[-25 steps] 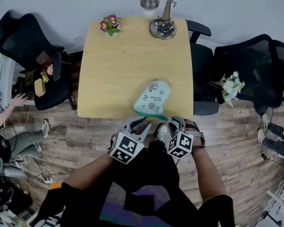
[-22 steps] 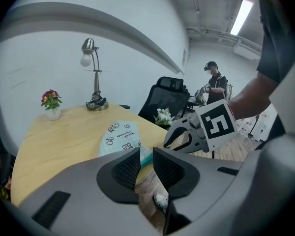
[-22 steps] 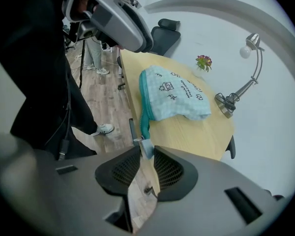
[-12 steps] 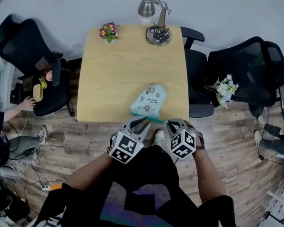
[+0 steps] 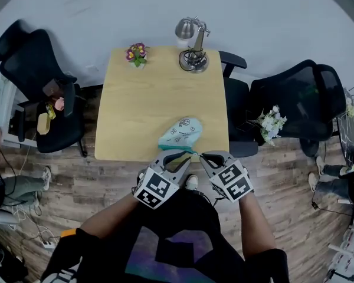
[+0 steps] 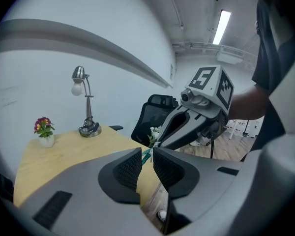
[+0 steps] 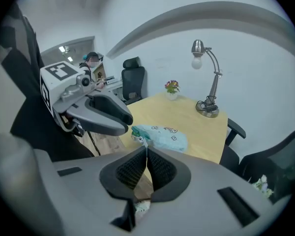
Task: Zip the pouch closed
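Observation:
A pale mint pouch [image 5: 180, 133] with small prints lies near the front edge of the wooden table [image 5: 147, 99], its teal zipper end toward me. My left gripper [image 5: 184, 157] is at that end. In the left gripper view its jaws [image 6: 146, 156] stand almost together, with a teal strip of the pouch's edge between the tips. My right gripper [image 5: 204, 157] has just been closing. In the right gripper view its pads [image 7: 146, 149] meet on a small white and teal zipper pull, with the pouch [image 7: 162, 135] just beyond.
A silver desk lamp [image 5: 192, 43] and a small flower pot [image 5: 136, 54] stand at the table's far edge. Black office chairs [image 5: 38, 87] [image 5: 295, 99] flank the table, and white flowers [image 5: 270, 122] sit by the right one. The floor below is wood.
Both grippers have risen toward the head camera, and the right one has rolled, so its marker cube shows a different face. The pouch stays at the table's front edge.

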Tool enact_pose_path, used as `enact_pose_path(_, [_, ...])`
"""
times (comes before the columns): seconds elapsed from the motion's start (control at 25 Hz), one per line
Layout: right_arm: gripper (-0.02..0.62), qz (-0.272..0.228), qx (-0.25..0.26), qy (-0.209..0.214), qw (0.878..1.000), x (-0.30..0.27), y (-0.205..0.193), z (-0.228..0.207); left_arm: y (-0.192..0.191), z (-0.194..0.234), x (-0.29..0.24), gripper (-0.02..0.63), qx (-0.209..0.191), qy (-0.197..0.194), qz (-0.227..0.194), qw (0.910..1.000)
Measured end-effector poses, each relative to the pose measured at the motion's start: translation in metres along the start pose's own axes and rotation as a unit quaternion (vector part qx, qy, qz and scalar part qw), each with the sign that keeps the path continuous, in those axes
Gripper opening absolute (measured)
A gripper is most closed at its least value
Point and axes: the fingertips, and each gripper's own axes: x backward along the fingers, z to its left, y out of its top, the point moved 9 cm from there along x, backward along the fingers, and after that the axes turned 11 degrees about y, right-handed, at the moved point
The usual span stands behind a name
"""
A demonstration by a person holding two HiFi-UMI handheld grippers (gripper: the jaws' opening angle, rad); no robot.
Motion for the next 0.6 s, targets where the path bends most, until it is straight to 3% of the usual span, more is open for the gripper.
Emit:
enact_pose_path(0.32, [0.021, -0.045, -0.062, 0.008, 0.997, 0.006, 0.006, 0.002, 0.000, 0.000, -0.009, 0.080, -0.011, -0.007, 0.007, 0.9999])
enact_pose_path(0.6, [0.021, -0.058, -0.077, 0.012, 0.995, 0.008, 0.007, 0.006, 0.000, 0.001, -0.017, 0.080, -0.009, -0.009, 0.016, 0.9998])
